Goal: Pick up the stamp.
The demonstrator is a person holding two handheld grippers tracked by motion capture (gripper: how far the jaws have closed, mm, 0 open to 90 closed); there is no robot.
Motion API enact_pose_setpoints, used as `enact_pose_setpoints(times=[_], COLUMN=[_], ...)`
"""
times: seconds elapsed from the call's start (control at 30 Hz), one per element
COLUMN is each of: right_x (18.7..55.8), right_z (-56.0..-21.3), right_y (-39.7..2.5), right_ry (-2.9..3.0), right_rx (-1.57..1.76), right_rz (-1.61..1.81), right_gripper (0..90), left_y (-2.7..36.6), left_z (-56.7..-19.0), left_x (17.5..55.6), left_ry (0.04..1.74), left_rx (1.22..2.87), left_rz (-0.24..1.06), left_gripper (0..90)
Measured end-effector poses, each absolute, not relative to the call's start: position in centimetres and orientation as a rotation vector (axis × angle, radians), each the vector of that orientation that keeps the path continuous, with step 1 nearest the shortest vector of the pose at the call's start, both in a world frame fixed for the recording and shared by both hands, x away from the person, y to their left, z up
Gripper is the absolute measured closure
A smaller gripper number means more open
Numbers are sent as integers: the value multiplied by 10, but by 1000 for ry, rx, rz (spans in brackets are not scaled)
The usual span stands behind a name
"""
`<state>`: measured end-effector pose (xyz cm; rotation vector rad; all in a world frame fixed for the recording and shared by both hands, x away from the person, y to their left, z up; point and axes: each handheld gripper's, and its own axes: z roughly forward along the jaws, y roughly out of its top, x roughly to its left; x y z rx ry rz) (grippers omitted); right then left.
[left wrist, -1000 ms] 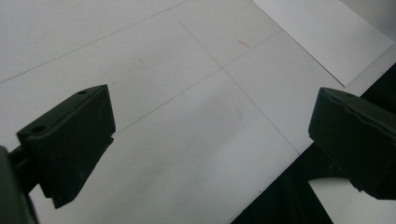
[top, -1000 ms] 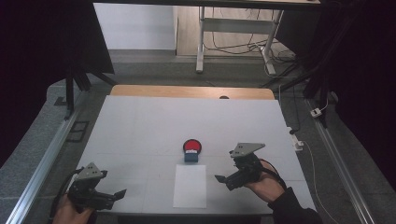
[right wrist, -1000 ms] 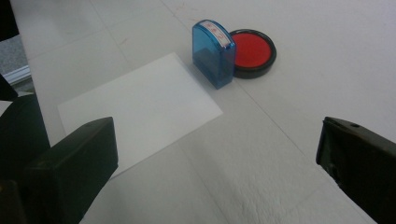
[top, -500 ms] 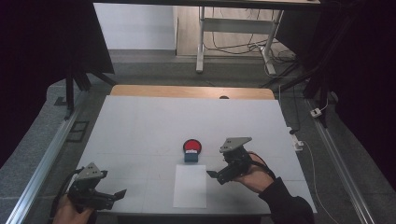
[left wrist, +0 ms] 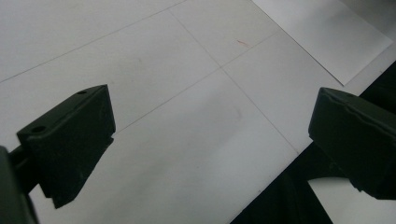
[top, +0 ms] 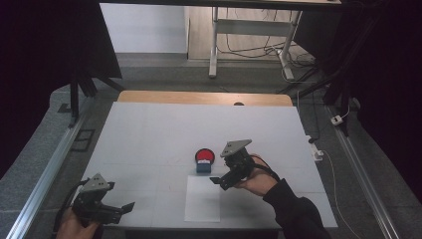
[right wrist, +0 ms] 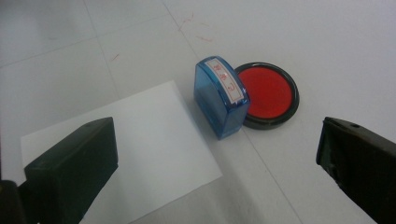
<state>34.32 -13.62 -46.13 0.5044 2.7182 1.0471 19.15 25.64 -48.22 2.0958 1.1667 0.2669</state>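
Observation:
A blue stamp [right wrist: 222,96] stands upright on the white table, touching a round red ink pad [right wrist: 268,94] in a black case. In the high view the blue stamp [top: 202,167] sits just in front of the ink pad [top: 204,156], at the far edge of a white paper sheet [top: 203,199]. My right gripper [top: 219,180] hovers open just right of the stamp, jaws wide apart and empty. My left gripper [top: 124,208] is open near the table's front left corner, with nothing between its jaws.
A wooden strip [top: 204,98] runs along the table's far edge. Metal rails [top: 47,174] flank the table on both sides. The sheet corner [left wrist: 322,35] and the table's front edge show in the left gripper view.
My right gripper has moved left and forward toward the stamp and paper. The left gripper has stayed in place.

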Motion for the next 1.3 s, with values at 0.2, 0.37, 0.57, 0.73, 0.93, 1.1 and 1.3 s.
enact_pose_setpoints(times=[0.2,0.37,0.57,0.73,0.93,1.1,1.3], right_x=[349,355,365,373,385,387,388], right_z=[-464,-469,-473,-474,-479,-483,-483], right_y=[-125,-115,-106,-101,-96,-94,-92], right_ry=[2739,2765,2807,2836,2904,2917,2923], right_rx=[479,423,361,325,300,243,217], right_rz=[1038,1004,995,988,965,937,933], right_gripper=[0,0,95,256,411,468,519], left_y=[256,256,256,256,256,256,256], left_z=[-482,-482,-482,-483,-483,-483,-483], left_x=[191,191,191,191,192,192,192], left_ry=[1164,1163,1162,1162,1162,1161,1162], left_rx=[2095,2096,2096,2096,2099,2100,2104], left_rz=[269,269,268,265,266,263,265], left_gripper=[11,11,11,12,12,13,13])
